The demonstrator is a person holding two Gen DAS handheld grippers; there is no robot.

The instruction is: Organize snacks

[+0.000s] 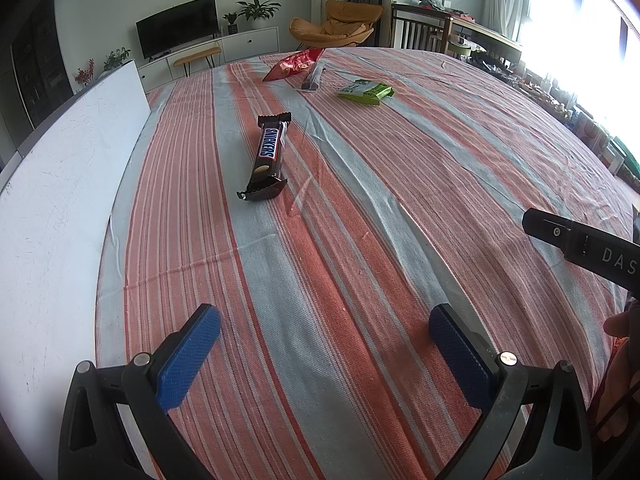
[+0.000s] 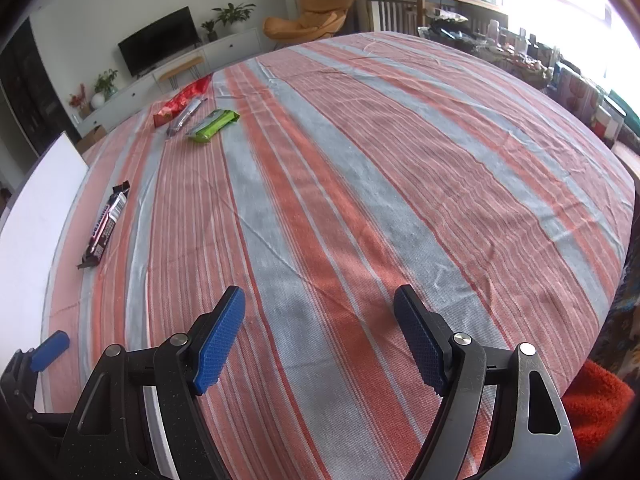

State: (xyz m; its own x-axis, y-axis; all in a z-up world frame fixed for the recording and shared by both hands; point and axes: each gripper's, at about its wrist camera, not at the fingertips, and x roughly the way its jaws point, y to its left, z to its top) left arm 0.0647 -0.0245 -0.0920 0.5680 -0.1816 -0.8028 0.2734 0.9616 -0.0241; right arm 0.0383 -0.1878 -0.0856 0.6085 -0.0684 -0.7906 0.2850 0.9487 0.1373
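A dark Snickers bar (image 1: pixel 269 158) lies lengthwise on the striped tablecloth (image 1: pixel 360 220), well ahead of my left gripper (image 1: pixel 326 324), which stands open with nothing between its blue pads. Farther back lie a red snack bag (image 1: pixel 294 64), a slim grey-wrapped bar (image 1: pixel 314 78) and a green packet (image 1: pixel 366 91). In the right wrist view my right gripper (image 2: pixel 320 308) is open and empty above the cloth. The Snickers bar (image 2: pixel 105 225) is off to its left, and the red bag (image 2: pixel 182 105), the grey bar (image 2: pixel 185 115) and the green packet (image 2: pixel 212 125) are at the far left.
A white board (image 1: pixel 60 208) runs along the table's left edge. Part of the right gripper's black body (image 1: pixel 584 244) enters the left wrist view at the right. A fingertip (image 2: pixel 50 350) of the left gripper shows low in the right wrist view. Chairs and cluttered shelves stand beyond the table.
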